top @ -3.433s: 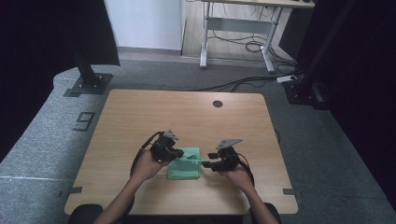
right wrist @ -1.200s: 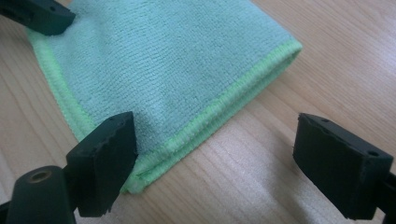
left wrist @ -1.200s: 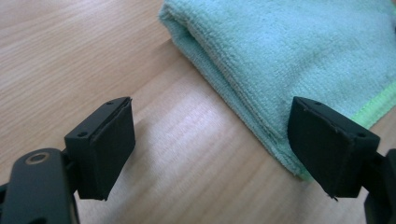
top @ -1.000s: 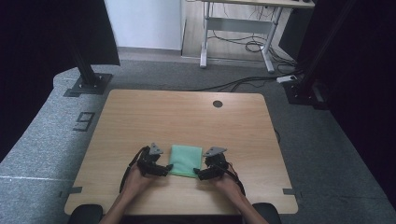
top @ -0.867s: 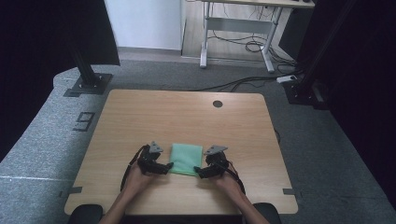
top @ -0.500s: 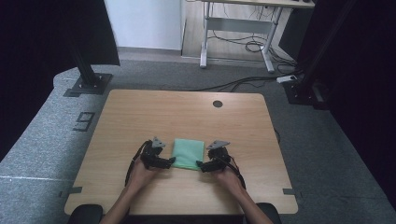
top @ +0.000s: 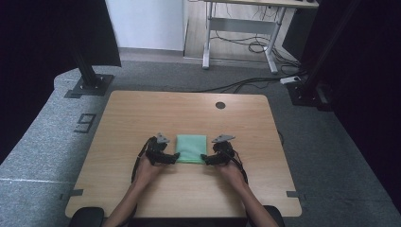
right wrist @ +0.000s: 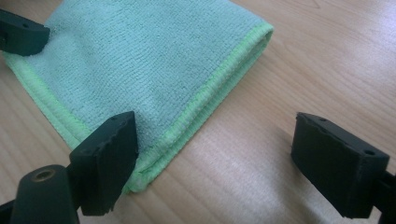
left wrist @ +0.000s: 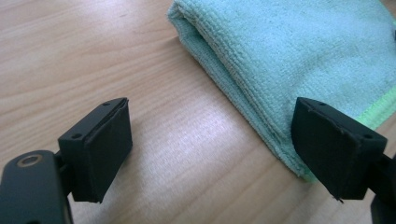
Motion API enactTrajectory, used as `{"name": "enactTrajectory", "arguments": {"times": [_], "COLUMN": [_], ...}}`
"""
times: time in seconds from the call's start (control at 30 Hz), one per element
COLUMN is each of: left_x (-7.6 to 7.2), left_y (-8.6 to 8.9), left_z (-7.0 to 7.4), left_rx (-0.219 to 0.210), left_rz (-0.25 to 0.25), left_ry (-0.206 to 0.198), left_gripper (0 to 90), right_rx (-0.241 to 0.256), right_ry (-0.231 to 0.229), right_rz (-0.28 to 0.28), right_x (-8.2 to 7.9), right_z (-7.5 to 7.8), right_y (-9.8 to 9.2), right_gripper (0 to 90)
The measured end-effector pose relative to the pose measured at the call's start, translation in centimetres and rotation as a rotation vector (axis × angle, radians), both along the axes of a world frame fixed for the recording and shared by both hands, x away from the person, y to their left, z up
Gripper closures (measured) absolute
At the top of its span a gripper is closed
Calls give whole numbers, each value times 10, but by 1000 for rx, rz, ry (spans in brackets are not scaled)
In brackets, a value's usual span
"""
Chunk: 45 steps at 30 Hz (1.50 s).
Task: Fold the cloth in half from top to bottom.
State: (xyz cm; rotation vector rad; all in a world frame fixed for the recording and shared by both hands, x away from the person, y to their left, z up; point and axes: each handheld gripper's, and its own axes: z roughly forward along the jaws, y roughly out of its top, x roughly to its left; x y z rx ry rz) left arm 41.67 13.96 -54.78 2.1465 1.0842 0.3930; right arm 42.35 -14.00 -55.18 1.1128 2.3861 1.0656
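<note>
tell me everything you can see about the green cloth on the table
The green cloth is a mint microfibre towel with a brighter green stitched hem, folded into a neat layered rectangle. It lies flat on the wooden table, near the front middle. The left gripper and right gripper flank its near corners, both open, neither clamping it.

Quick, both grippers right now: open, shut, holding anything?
Left gripper: open, holding nothing, at the folded green cloth's near corner.
Right gripper: open, holding nothing, at its other near corner.
</note>
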Motion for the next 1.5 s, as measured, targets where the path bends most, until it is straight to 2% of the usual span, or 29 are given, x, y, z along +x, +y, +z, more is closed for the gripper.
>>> {"name": "enactTrajectory", "arguments": {"times": [0.37,0.47,0.63,0.7,0.87,1.03,1.33,1.5], "left_x": [2,1,-7,-12,-22,-33,-53,-62], "left_y": [2,3,4,5,11,18,33,42], "left_z": [1,6,20,24,29,34,40,38], "left_rx": [-21,-13,4,11,11,-8,5,16], "left_rz": [2,-2,-32,-54,-71,-83,-82,-80], "left_ry": [8,-3,-29,-30,-34,-32,-57,-69], "left_gripper": [131,114,94,55,37,26,8,0], "right_rx": [24,49,83,92,60,46,29,20], "right_ry": [21,32,9,2,-18,-24,-32,-56], "right_rz": [2,6,20,31,61,63,63,73], "right_x": [1,0,-3,-5,-14,-21,-37,-48], "right_z": [2,4,15,19,27,31,37,43], "right_y": [-1,-4,-8,-10,-13,-17,-28,-34], "right_gripper": [192,195,142,136,115,24,0,0]}}
